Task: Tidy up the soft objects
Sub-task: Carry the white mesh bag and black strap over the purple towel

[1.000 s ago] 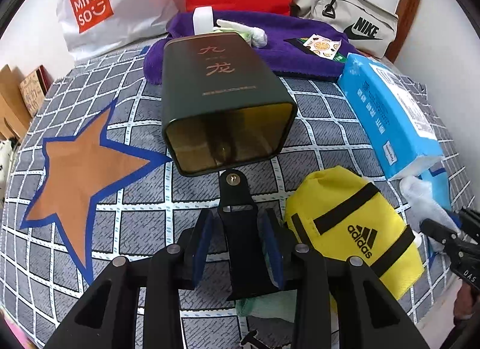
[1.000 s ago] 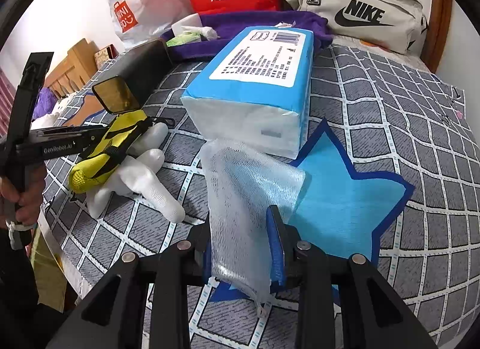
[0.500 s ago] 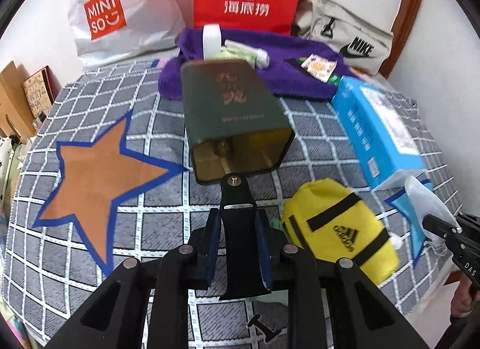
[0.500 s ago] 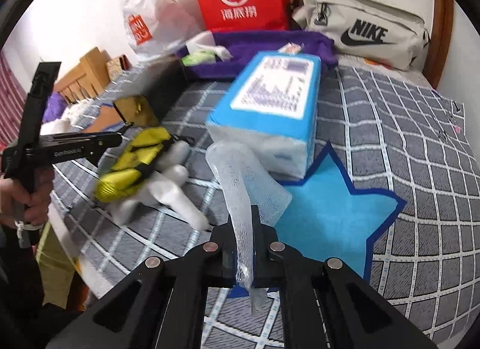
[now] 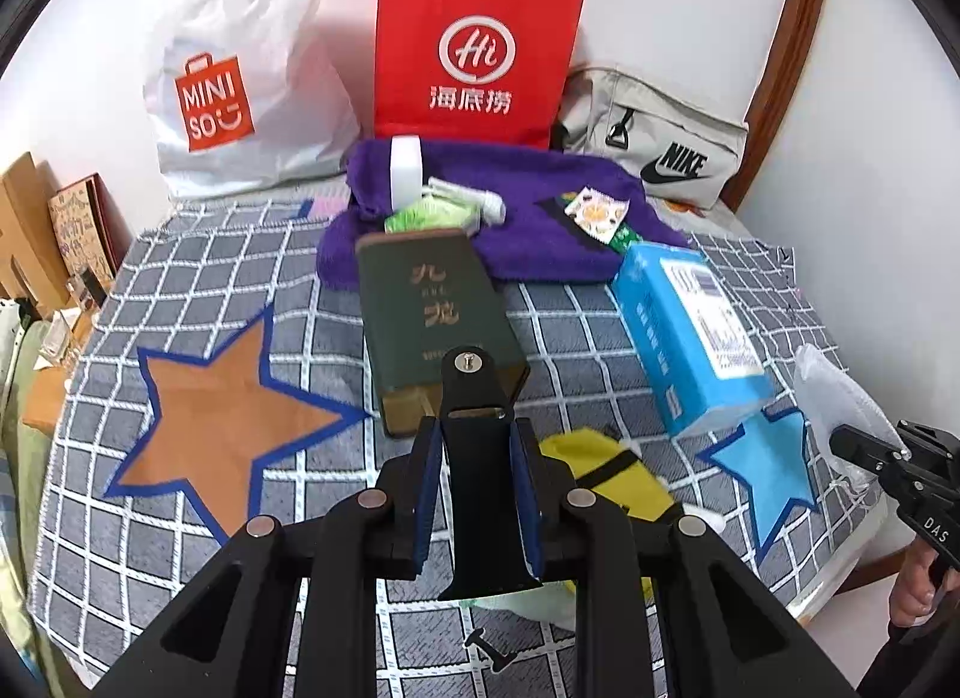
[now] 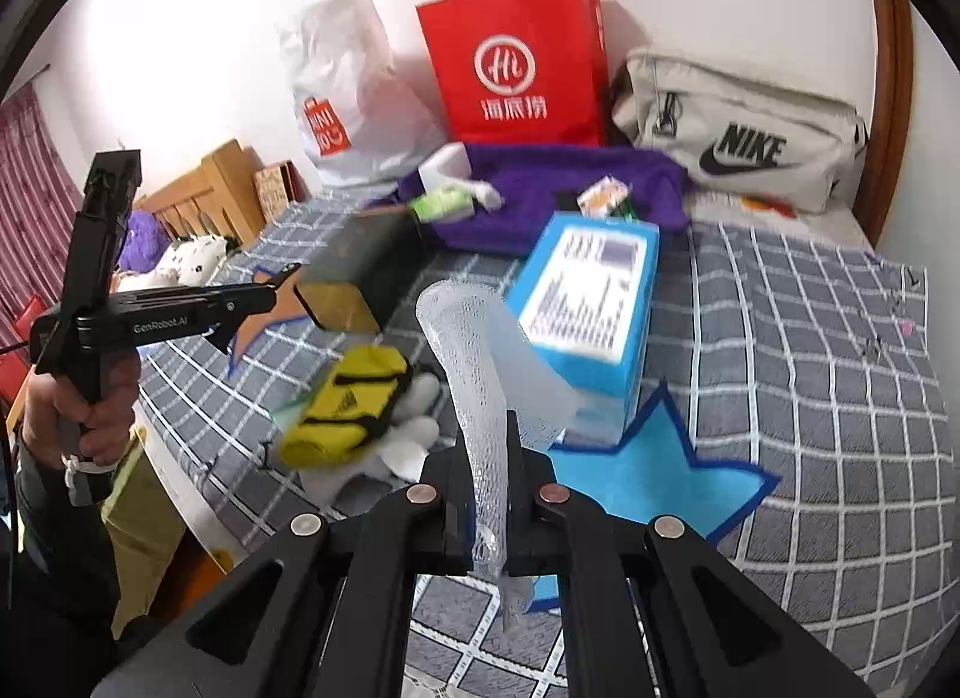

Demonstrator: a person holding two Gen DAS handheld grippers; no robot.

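Grips a flat black strap-like piece (image 5: 474, 458) in the black two-finger left gripper (image 5: 477, 440), blue pads (image 5: 429, 476) pressed to both its sides. Pinches a white mesh sleeve (image 6: 474, 368) in the black right gripper (image 6: 486, 458), jaws fully together. Wraps the left hand (image 6: 84, 416) round its handle; both tools angled downward.

A dark green tin (image 5: 432, 308) with gold characters is seen lying just ahead of the left gripper (image 5: 477, 434) on a grey checked bedspread (image 5: 198, 254). Farther ahead, a red paper bag (image 5: 474, 50) is stood against the wall, with a white plastic bag (image 5: 240, 92) set to its left. An orange star patch (image 5: 222, 410) is seen left of the gripper.
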